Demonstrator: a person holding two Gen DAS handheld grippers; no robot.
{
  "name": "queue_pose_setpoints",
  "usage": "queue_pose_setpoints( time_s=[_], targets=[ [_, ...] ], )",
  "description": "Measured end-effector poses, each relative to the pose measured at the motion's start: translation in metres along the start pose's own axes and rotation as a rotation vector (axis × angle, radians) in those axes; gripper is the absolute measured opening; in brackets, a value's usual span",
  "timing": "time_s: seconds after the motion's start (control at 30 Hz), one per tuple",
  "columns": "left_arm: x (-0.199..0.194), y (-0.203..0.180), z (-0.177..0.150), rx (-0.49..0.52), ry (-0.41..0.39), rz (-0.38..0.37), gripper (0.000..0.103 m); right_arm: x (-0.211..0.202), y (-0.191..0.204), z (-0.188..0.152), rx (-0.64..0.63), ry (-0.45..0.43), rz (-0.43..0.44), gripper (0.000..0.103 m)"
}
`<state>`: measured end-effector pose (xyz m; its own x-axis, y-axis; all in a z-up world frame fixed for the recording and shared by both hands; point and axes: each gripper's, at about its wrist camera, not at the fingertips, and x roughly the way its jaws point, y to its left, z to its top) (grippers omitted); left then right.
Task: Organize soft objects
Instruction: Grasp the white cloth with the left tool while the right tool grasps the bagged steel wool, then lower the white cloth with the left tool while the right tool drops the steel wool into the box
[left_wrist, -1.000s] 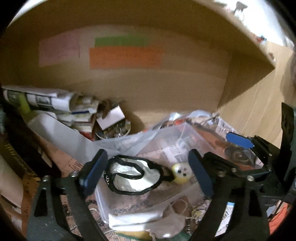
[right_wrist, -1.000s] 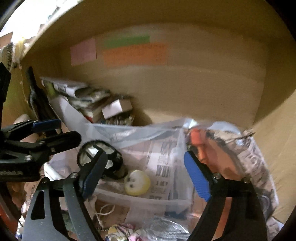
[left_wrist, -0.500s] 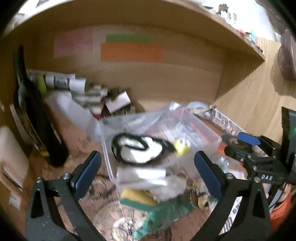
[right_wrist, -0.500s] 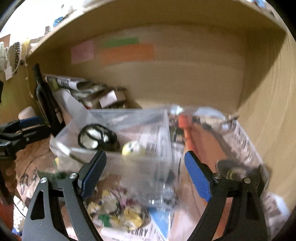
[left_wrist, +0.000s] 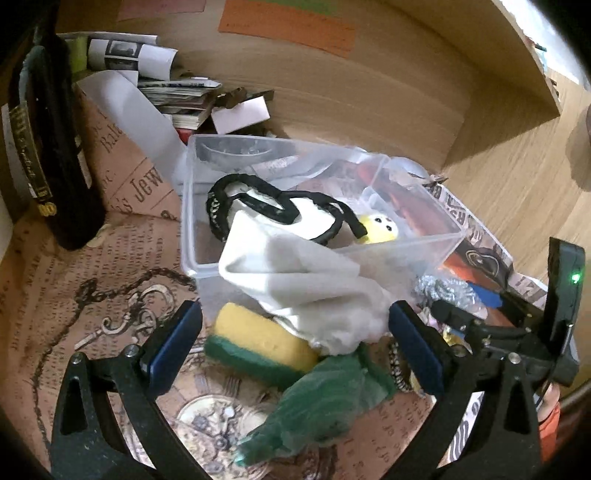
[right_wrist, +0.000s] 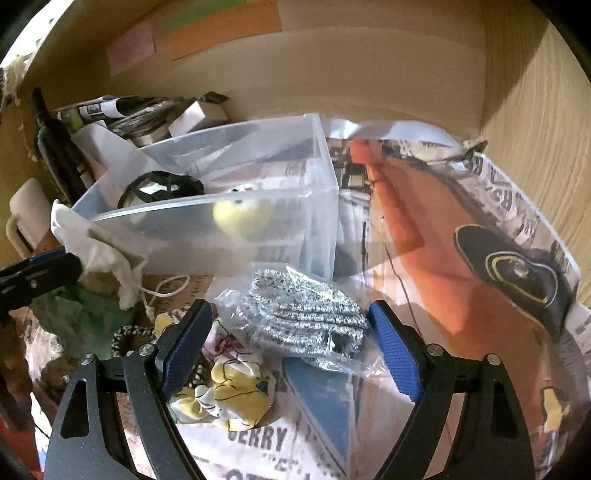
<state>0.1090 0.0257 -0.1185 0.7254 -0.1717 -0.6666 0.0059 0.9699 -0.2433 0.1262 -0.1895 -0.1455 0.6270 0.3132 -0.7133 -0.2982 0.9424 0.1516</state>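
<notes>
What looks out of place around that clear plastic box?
The white cloth is only half in the clear plastic box: it drapes over the front rim and spills out onto the yellow-green sponge.

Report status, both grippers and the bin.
Left gripper open, empty, over white cloth. Right gripper open around bagged steel scrubber. Clear bin holds yellow ball; cloth drapes its rim.

My left gripper (left_wrist: 295, 349): black frame, blue pads
My right gripper (right_wrist: 290, 349): black frame, blue ribbed pads
Plastic bin (left_wrist: 406, 245): clear
Sponge (left_wrist: 258, 341): yellow on top, green underneath
Cloth (left_wrist: 295, 273): white
Soft ball (left_wrist: 380, 230): pale yellow with black dots
Scouring pad (right_wrist: 306, 314): silver, in a clear bag
Bottle (left_wrist: 48, 147): near black, gold lettering
Table cover (left_wrist: 74, 314): tan, printed like old newspaper
Crumpled bag (left_wrist: 325, 402): green
</notes>
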Motion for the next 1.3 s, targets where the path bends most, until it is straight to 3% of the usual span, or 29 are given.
queue_pose_setpoints(
  time_s=[0.13, 0.3, 0.57, 0.83, 1.13, 1.3],
  targets=[
    [0.006, -0.008, 0.001, 0.007, -0.009, 0.000, 0.102, 0.004, -0.005, -0.002, 0.021, 0.006, 0.012, 0.084],
    [0.008, -0.016, -0.001, 0.021, -0.033, 0.023, 0.100, 0.004, -0.009, -0.003, 0.043, -0.004, 0.020, 0.062],
    [0.003, -0.007, -0.008, -0.034, -0.023, 0.012, 0.061, -0.008, -0.006, -0.005, 0.026, -0.050, 0.018, 0.047],
    [-0.015, -0.010, -0.009, 0.002, -0.065, -0.003, 0.028, -0.028, 0.005, -0.002, -0.015, -0.112, 0.027, 0.045],
    [-0.047, -0.007, 0.002, -0.007, -0.139, -0.025, 0.019, -0.056, 0.012, 0.012, -0.051, -0.219, 0.031, 0.045],
    [-0.070, -0.009, 0.013, 0.011, -0.214, -0.016, 0.019, -0.068, 0.016, 0.021, -0.058, -0.270, 0.041, 0.045]
  ],
)
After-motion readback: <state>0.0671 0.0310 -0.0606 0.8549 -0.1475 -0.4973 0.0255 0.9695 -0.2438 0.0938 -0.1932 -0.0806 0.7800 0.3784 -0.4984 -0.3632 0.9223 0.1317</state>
